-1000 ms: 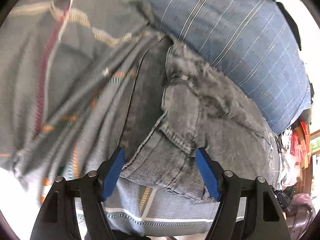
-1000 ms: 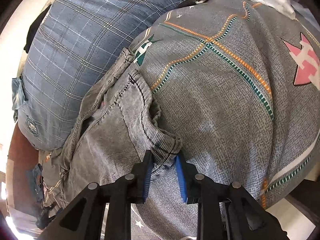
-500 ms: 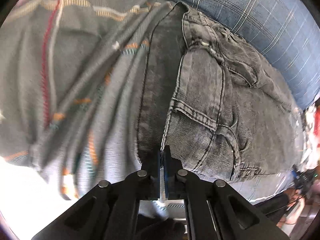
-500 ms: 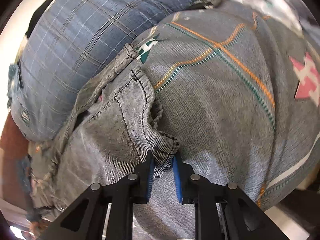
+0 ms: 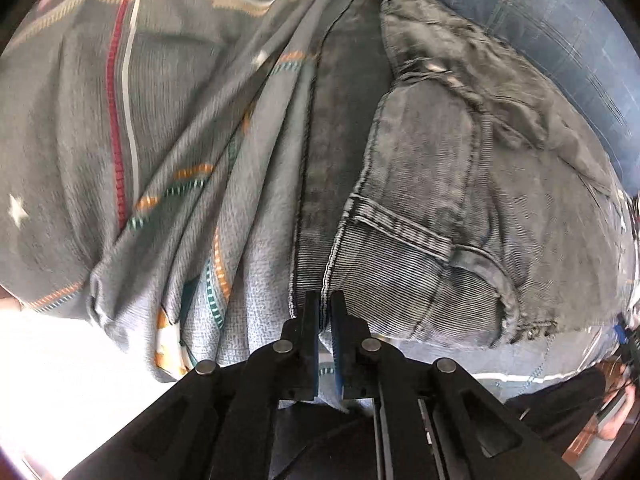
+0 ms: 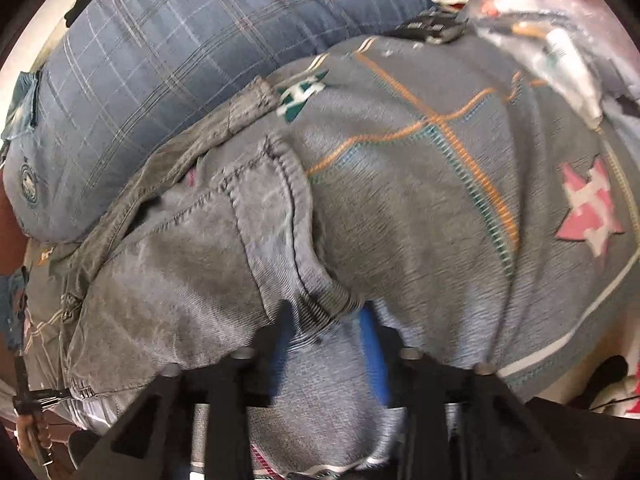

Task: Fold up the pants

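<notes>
Grey washed jeans point(image 5: 420, 200) lie crumpled on a grey patterned blanket point(image 5: 160, 120). My left gripper point(image 5: 325, 304) points down at them and is shut on a pale seam edge of the jeans, which runs straight into the narrow slit between the pads. In the right wrist view the jeans point(image 6: 180, 280) fill the lower left. Their hemmed corner point(image 6: 320, 308) hangs between the blue pads of my right gripper point(image 6: 326, 340). Those jaws are opening and stand apart from the cloth. The right view is blurred.
A blue checked cushion point(image 6: 160, 60) bulges behind the jeans, also seen as a blue checked cushion point(image 5: 560, 40) at the upper right. The blanket point(image 6: 440, 220) carries orange and green stripes and a pink star. Loose clutter point(image 6: 520, 20) lies past its far edge.
My left gripper went from wide open around the jeans to shut on their edge. My right gripper's jaws, pinched on the hem corner before, have spread apart, and it has lifted a little.
</notes>
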Motion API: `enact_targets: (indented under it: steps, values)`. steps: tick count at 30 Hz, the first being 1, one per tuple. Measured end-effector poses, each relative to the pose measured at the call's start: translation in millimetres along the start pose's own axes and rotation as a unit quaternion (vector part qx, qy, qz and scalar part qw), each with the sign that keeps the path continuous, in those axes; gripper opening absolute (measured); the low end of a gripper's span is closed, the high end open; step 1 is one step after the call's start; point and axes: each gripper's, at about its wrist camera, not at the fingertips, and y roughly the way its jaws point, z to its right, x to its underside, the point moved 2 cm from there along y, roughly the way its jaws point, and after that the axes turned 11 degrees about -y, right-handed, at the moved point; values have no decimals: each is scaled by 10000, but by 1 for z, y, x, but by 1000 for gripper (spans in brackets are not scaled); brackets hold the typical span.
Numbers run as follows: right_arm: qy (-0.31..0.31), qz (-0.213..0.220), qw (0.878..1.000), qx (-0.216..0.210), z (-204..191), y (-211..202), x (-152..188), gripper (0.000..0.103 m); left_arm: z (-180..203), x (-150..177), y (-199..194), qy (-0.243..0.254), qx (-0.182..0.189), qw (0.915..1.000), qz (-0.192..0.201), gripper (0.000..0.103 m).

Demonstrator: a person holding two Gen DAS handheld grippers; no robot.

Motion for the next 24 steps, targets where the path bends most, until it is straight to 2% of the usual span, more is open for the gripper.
enact_targets:
  steps: [2, 4, 6, 8, 11, 12, 13, 14, 15, 16, 17, 18, 20, 22, 23, 24]
  values:
    - [286, 223, 9993, 5, 10, -17, -2, 43, 1, 0, -20, 15, -16, 9996, 293, 12]
    - [458, 468, 9978, -137, 15, -33, -7, 43, -2, 1, -39, -100, -28, 9983, 566, 24]
    - [408, 575, 9955, -626, 5, -42, -12, 43, -2, 2, -62, -261, 112, 9952, 939, 29]
    - [341, 539, 9906, -1208, -8, -39, -19, 46, 9, 6, -78, -304, 362, 9908, 1269, 34]
    - [310, 292, 9865, -1582, -19, -11, -22, 49, 40, 15, -80, -112, 921, 9856, 1413, 39]
    - [335, 106, 9876, -1532, -19, 2, -20, 49, 48, 18, -73, -50, 976, 9856, 1379, 39]
    - [366, -159, 9925, -1153, -15, 18, -17, 49, 55, 23, -65, 25, 937, 9875, 1265, 39]
    - [502, -415, 9958, -639, -4, 34, -12, 42, 65, 25, -43, 121, 722, 9917, 1057, 39]
    - [599, -359, 9954, -659, 0, 36, -10, 36, 68, 26, -25, 158, 422, 9954, 840, 39]
    - [656, -342, 9951, -661, -1, 31, -11, 36, 64, 28, -1, 99, -80, 9985, 531, 39]
    - [534, -324, 9970, -456, -10, 22, -16, 37, 61, 28, 8, 60, -212, 9988, 431, 42]
    - [326, -203, 9984, -404, -19, 14, -22, 40, 60, 29, 9, 44, -164, 9984, 535, 44]
    - [-118, 24, 9986, -517, -43, 2, -36, 62, 64, 30, -2, 121, -246, 9974, 660, 44]
    - [-320, 185, 9961, -804, -58, 1, -49, 65, 75, 30, -22, 305, -246, 9940, 1023, 44]
    - [-432, 303, 9926, -1095, -66, 7, -61, 65, 82, 31, -30, 387, -135, 9927, 1133, 46]
    - [-467, 335, 9915, -1164, -66, 13, -62, 65, 89, 32, -34, 453, 37, 9918, 1193, 55]
